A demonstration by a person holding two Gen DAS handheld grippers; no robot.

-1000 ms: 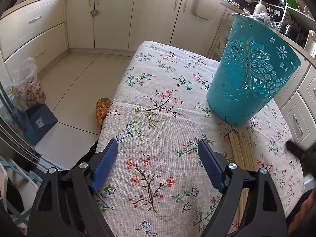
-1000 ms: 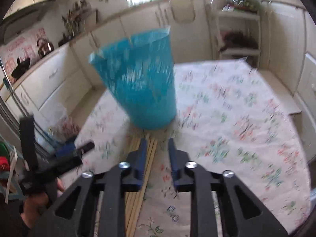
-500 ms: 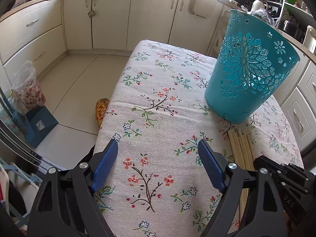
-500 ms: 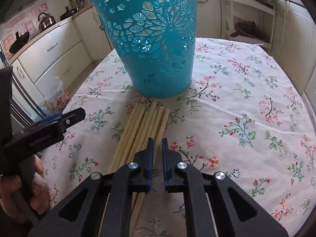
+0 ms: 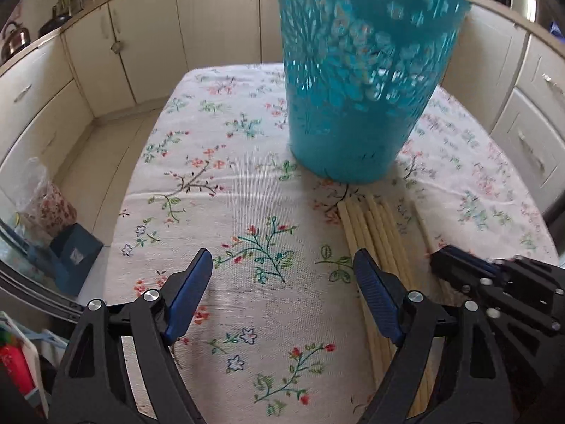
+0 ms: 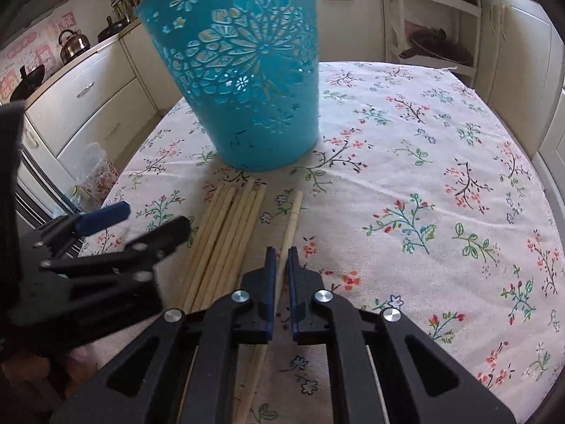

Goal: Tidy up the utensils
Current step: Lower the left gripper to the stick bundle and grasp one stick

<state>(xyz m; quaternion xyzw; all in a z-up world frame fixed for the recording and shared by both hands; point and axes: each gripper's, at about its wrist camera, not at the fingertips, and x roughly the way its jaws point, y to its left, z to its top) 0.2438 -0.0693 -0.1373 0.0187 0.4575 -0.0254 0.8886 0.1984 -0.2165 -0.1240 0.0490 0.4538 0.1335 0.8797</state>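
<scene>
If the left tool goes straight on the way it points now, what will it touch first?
Most likely the flowered tablecloth: the open left tool points down at bare cloth. The chopsticks lie to its right and the teal basket stands farther on, though depth is hard to judge.

A home kitchen: cream cabinets with metal handles (image 5: 219, 21) line the walls, a metal kettle (image 6: 73, 46) stands on the counter, and a floral tablecloth (image 6: 423, 162) covers the table.

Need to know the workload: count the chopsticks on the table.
6 that I can tell: five in a bundle on the tablecloth before the teal basket, and a single chopstick apart to its right, clamped in the right gripper. More may hide beneath the bundle.
</scene>
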